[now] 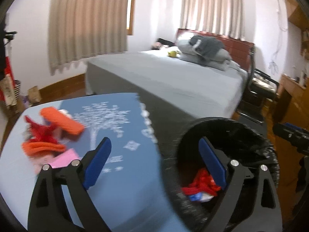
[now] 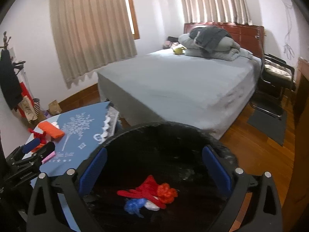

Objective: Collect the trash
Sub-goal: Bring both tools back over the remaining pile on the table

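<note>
Two views, left wrist first. Left claw (image 1: 154, 162) spread wide, nothing between its blue pads, straddling the gap between worktop (image 1: 115, 193) and black bin (image 1: 231, 129). Blue cloth on the worktop, smooth, printed with a white tree and blurred white lettering, unreadable. Crumpled trash pile (image 1: 48, 135) at the cloth's left side: orange block-shaped wrappers, red crinkled plastic, a flat pink piece. Round bin just right of the worktop, rim rough and speckled, holding a red and white-blue wad (image 1: 200, 189) at the bottom. Grey bed (image 1: 173, 81) beyond, with folded grey bedding at its head; beige pleated curtains behind.

Right wrist next. Right claw (image 2: 154, 170) released, fully parted and empty, poised directly above the bin (image 2: 154, 127) mouth. Inside, on the dark bottom, a loose heap (image 2: 148, 195): red strips, orange crinkled film, blue plastic, a white scrap. Left claw (image 2: 36, 147) seen at the left edge over the worktop (image 2: 87, 139), next to the remaining orange and red trash (image 2: 51, 130). Wooden plank floor (image 2: 251, 150) to the right, glossy.
</note>
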### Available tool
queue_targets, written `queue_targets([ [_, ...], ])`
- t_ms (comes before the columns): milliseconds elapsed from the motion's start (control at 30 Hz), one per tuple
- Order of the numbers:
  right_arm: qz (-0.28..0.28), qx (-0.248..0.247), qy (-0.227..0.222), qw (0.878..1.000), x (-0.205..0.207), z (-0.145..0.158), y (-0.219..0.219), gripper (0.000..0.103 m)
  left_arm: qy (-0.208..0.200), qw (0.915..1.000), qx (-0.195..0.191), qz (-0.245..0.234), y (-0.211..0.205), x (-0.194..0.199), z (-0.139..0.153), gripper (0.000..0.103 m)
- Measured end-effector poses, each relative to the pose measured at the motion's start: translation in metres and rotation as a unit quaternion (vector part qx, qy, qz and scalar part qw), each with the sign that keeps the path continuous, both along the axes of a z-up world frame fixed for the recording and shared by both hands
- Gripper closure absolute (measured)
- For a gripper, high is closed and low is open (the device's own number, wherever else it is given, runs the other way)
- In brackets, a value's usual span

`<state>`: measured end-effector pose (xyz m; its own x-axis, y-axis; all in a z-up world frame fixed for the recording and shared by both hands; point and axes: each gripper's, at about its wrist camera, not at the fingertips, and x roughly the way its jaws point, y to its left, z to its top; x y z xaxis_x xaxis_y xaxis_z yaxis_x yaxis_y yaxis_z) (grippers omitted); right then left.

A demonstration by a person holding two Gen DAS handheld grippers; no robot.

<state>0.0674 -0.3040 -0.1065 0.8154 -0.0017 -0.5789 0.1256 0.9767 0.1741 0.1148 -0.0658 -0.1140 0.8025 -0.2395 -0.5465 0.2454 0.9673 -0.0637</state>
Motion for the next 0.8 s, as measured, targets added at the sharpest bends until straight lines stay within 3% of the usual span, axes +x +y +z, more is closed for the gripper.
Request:
queue_targets([
  [400,0.088,-0.001,-0.002,0.996,0.043,0.001,0.097,0.006,0.005,0.9942,0.02,0.105,0.097,-0.011,-0.01,0.014],
  [800,0.167,-0.01,0.007,0.986,0.09,-0.023,0.195,0.006,0.02,0.9803,0.043,0.191,0.189,-0.005,-0.035,0.014],
])
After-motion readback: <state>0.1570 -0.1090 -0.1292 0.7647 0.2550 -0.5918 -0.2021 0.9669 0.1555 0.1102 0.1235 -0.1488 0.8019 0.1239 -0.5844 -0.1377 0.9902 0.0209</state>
